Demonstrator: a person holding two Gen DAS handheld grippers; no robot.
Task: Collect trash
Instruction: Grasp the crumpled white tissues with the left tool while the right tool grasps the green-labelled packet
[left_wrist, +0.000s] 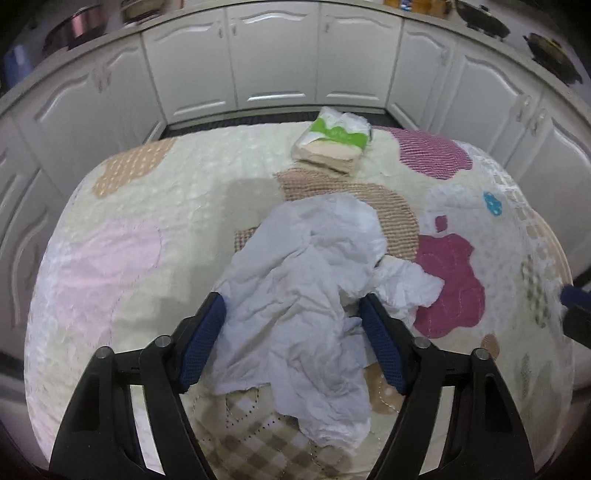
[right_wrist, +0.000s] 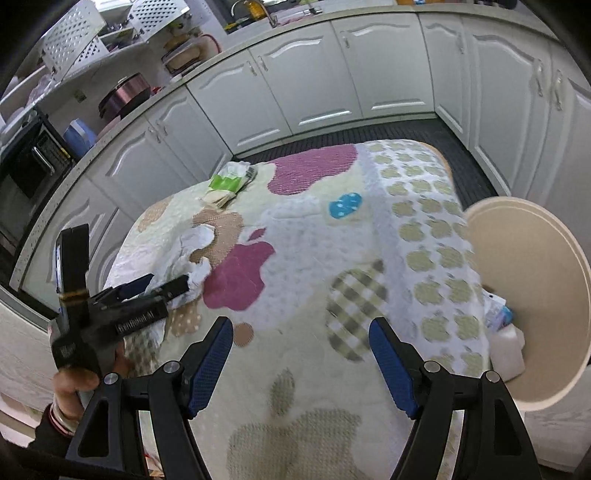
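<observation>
Left gripper (left_wrist: 291, 314), nearest the lens, stands released, its blue pads straddling the crumpled white tissue (left_wrist: 306, 295) without clamping it; the tissue lies on the quilted tablecloth (left_wrist: 129, 229), toward its left side in the right wrist view. Likely risks: the thin, loosely folded sheet may tear or slip out at closure, or the pads may pinch the tablecloth beneath and drag it, disturbing the tissue pack (left_wrist: 332, 144). The tissue appears wrinkled, limp and light. Right gripper (right_wrist: 301, 347) hangs released and empty, near the trash bin (right_wrist: 535, 295) beside the table.
</observation>
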